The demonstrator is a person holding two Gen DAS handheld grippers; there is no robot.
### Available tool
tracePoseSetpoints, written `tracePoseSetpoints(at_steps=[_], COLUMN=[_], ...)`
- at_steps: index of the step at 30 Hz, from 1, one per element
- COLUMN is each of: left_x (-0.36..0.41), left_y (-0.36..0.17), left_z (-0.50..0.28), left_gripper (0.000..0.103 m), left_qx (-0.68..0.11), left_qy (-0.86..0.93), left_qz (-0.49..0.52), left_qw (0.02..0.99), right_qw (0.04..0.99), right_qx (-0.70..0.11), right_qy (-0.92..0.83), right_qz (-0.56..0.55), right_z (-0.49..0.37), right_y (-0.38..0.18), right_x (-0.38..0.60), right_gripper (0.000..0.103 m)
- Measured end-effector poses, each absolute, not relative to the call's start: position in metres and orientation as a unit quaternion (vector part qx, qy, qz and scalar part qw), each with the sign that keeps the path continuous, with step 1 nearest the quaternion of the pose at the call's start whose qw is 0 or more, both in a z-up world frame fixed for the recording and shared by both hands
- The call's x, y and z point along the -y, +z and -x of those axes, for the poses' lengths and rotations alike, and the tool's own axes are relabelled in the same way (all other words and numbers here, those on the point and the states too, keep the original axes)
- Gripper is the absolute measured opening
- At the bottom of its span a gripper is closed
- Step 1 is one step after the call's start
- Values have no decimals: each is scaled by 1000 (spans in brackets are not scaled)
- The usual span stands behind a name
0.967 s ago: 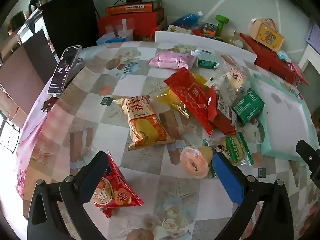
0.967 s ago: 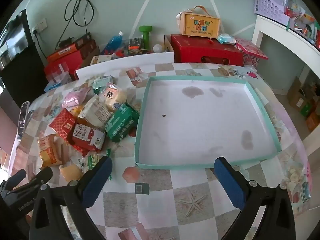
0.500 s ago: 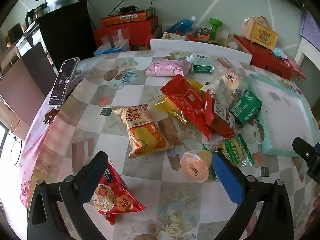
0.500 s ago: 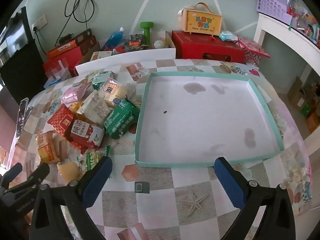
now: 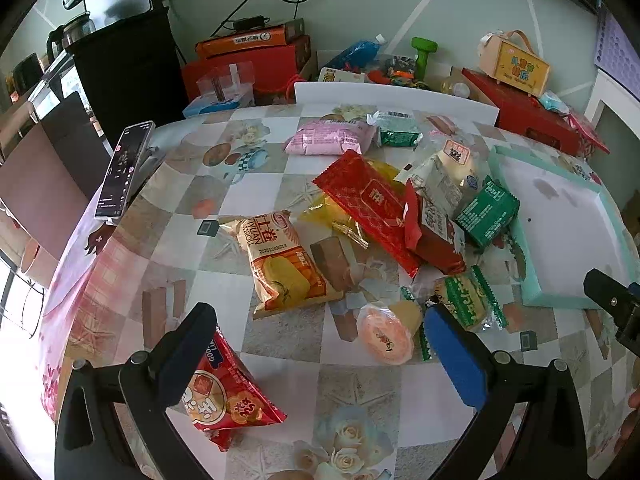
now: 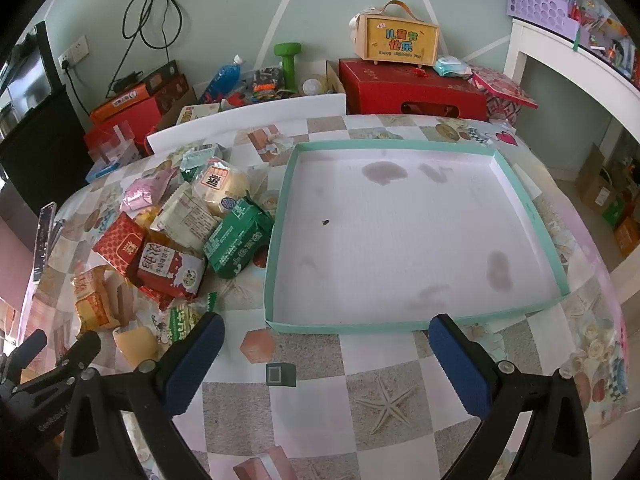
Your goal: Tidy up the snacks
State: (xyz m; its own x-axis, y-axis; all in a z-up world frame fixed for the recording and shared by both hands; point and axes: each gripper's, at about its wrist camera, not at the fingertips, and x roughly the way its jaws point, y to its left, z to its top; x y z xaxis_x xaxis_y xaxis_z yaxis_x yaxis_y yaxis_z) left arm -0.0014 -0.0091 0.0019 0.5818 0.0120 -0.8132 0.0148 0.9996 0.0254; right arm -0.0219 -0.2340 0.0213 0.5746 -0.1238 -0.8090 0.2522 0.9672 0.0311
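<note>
Left wrist: jelly cup (image 5: 386, 338) btwn jaws.

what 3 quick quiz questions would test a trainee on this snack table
1. True or false: the tray already holds snacks.
2. Which lies nearest the left gripper? A. pink pack B. jelly cup C. phone
3. Fill in: both grippers, including the right gripper, are ____.

Key: 1 false, only stains and a speck. 2 B. 3 open, holding nothing.
</note>
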Motion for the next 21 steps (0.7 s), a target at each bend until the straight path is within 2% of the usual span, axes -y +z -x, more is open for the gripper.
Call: tracePoseSetpoints(at_steps=[21], left_x=[13], left_y=[-1], left_z=[2], left_gripper=[103], left_qx=[-467], left_qy=[-3], left_qz=[-24], left_qw=[884], right_qw=[880], right_qx=[-456], right_qy=[-106], right_qz=[-74], right_z=[21], right_y=[17], right_x=[234], right_gripper=[103])
